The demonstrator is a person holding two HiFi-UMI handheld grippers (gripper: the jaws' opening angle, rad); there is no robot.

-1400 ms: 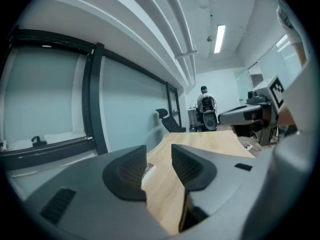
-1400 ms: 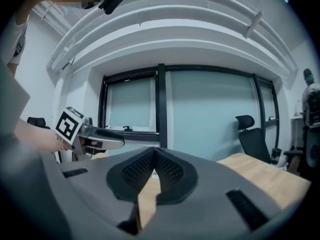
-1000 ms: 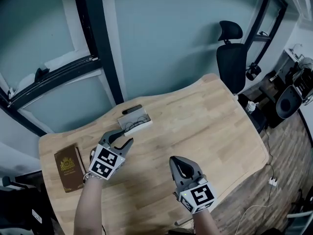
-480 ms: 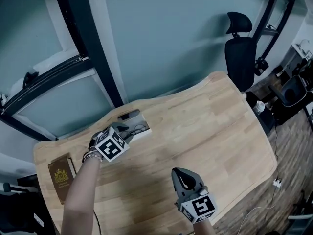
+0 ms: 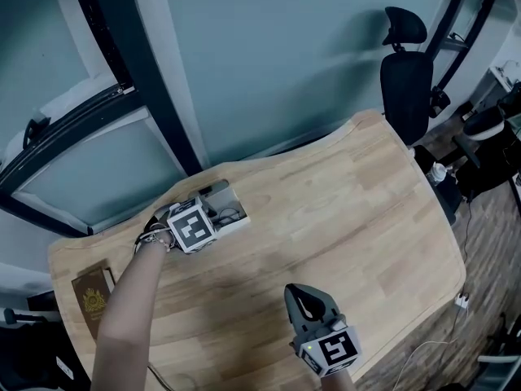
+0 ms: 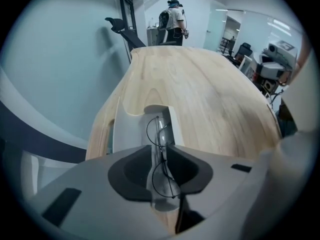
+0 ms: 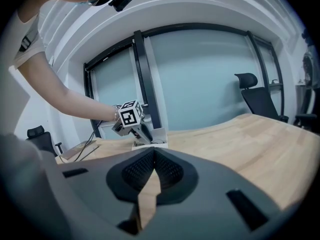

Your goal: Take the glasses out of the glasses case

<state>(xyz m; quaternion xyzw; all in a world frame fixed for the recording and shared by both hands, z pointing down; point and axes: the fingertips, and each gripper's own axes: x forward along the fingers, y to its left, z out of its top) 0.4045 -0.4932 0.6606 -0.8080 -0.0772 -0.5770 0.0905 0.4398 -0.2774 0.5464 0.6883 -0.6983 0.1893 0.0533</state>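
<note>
An open white glasses case (image 5: 234,220) lies at the far left part of the wooden table (image 5: 350,194). Thin wire-rimmed glasses (image 6: 158,133) rest inside it. My left gripper (image 5: 207,218) points steeply down into the case (image 6: 127,131). Its jaws are closing, with the glasses' wire frame running through the narrow gap between them; the pads do not visibly press on it. My right gripper (image 5: 294,288) hovers over the near part of the table, shut and empty, well apart from the case. From the right gripper view, the left gripper (image 7: 147,139) stands over the case (image 7: 158,135).
A brown booklet (image 5: 88,296) lies near the table's left corner, with a cable beside it. A black office chair (image 5: 406,80) stands beyond the far right edge. A person (image 6: 173,17) stands far off past the table's end.
My left gripper has travelled away from me to the case, tipped nose-down into it, and its jaws have narrowed around the glasses. The right gripper has sunk a little towards me.
</note>
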